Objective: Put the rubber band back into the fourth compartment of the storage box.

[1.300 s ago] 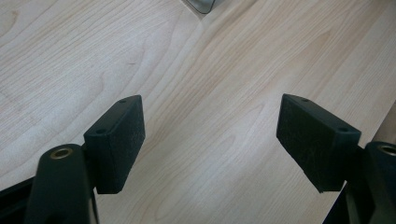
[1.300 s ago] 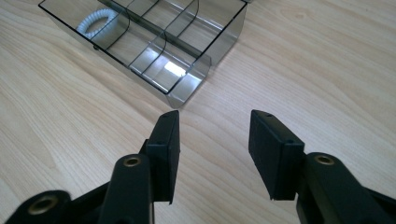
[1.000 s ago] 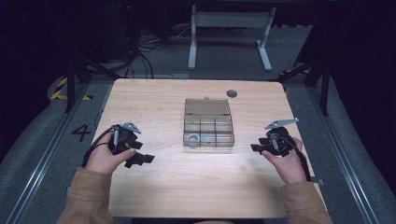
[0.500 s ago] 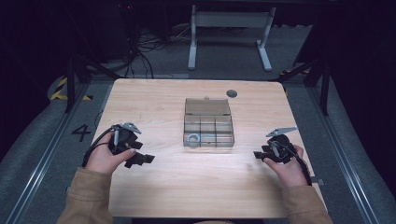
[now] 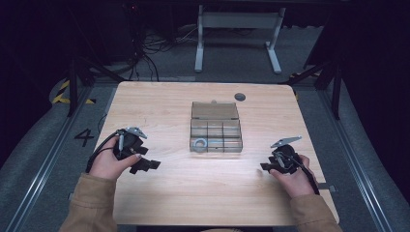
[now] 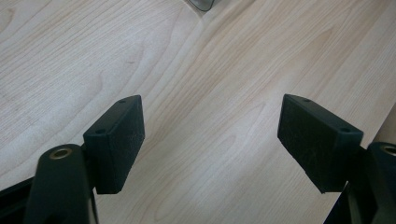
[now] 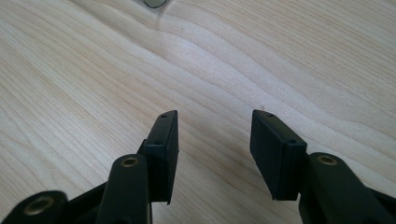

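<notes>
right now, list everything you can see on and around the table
compartment box: one, translucent grey-brown, middle of the table, lid open toward the far edge
ring: one, pale grey, in the box's near-left compartment
round disc: one, dark grey, set in the table top near the far edge, right of the box
table: one, light wood
metal frame legs: one set, grey, on the floor beyond the table
cables: a tangle, black, on the floor at far left
left tongs: one, black, open, near-left of the table
right tongs: one, black, open, near-right
sleeves: two, tan, at the near edge
</notes>
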Available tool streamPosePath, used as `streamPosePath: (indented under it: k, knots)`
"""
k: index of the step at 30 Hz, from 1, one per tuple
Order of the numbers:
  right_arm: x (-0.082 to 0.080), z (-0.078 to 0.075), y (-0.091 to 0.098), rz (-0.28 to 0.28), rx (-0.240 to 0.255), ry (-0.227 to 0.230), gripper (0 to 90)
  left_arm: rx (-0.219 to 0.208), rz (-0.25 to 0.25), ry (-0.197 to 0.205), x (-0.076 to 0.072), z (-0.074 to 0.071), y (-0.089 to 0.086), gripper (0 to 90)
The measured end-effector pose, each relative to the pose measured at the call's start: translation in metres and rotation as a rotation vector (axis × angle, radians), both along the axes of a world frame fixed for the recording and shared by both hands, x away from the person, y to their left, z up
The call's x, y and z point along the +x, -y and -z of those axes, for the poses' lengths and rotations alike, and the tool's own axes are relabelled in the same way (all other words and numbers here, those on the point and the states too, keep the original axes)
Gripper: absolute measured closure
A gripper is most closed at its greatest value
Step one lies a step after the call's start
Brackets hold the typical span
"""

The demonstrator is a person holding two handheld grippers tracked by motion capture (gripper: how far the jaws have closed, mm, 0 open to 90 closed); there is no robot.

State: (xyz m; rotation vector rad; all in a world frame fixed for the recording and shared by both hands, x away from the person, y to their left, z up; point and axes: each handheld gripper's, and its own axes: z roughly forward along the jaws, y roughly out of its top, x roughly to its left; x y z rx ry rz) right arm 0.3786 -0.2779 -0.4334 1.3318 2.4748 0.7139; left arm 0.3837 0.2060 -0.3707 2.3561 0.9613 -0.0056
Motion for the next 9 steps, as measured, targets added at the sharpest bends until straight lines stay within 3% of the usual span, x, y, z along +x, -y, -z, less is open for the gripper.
streamPosePath:
  k: [9]
  knots:
    - [0.0006,0.0022,-0.0017,-0.005,-0.015,-0.008,52.9,0.0,0.001,-0.001,-0.0004,0.0,-0.0003,24.0]
